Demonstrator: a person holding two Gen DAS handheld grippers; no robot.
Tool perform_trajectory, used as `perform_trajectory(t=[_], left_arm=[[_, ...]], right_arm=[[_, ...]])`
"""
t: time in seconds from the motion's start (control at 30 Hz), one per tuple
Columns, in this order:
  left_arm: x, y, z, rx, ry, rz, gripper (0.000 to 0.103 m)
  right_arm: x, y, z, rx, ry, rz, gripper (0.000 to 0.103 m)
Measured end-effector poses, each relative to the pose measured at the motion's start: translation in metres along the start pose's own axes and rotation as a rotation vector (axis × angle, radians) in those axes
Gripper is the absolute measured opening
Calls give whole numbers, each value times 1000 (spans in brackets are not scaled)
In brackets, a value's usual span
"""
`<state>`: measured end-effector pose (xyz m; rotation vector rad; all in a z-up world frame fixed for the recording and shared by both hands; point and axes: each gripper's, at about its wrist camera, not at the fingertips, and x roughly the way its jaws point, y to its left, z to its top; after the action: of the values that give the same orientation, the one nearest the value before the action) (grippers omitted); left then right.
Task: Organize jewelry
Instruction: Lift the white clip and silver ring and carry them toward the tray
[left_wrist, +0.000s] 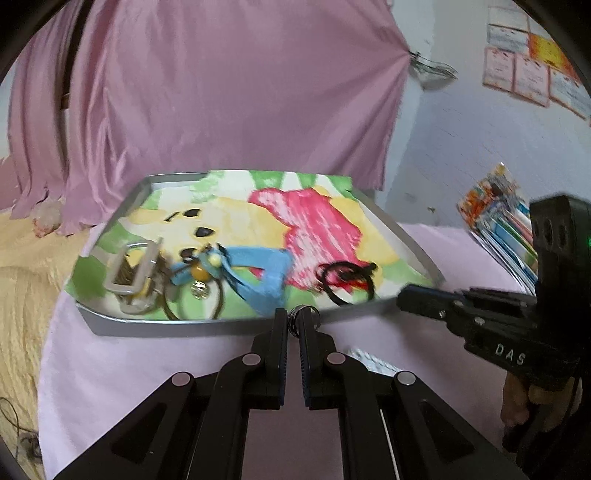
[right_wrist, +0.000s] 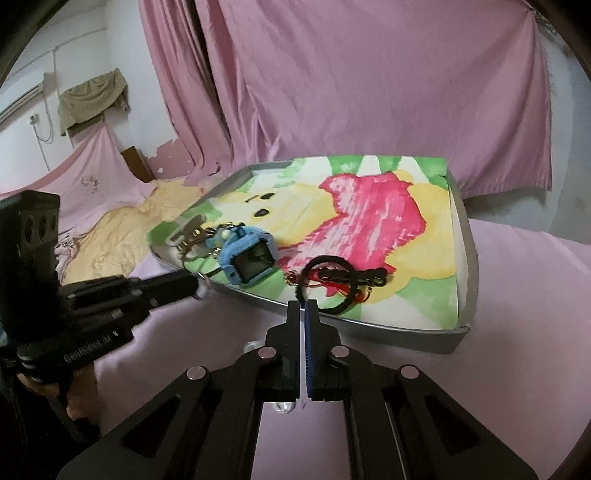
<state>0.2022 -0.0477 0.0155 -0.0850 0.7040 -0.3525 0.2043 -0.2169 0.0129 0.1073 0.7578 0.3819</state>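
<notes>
Both wrist views face the tray (left_wrist: 413, 236) (right_wrist: 467, 236) closely — from opposite sides.

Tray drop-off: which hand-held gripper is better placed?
Left. The left hand-held gripper is shut on a small metal ring at the tray's near rim; the right hand-held gripper looks shut and empty.

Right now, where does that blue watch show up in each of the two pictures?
Left wrist view: the blue watch lies centre, near the tray's front edge, blurred.
Right wrist view: the blue watch sits left of centre, screen facing the camera.
Shared landmark: the black cord loop to its right.
</notes>
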Motion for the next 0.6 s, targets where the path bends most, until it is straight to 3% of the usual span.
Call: perform_trajectory(t=[0.3,0.4,0.47,0.6], left_arm=[[7,1,-10,-2,45,-6,6],[8,2,-13,-5,61,-10,6],[9,3,-14,-9,67,-7,6],[10,5,-15,-18,76,-8,6]], right_arm=[[13,13,-13,-59,109,37,3],[18,18,-17,-84,141,39,12],[18,20,-18,-90,151,47,24],[21,24,-21,-108,165,43,24]])
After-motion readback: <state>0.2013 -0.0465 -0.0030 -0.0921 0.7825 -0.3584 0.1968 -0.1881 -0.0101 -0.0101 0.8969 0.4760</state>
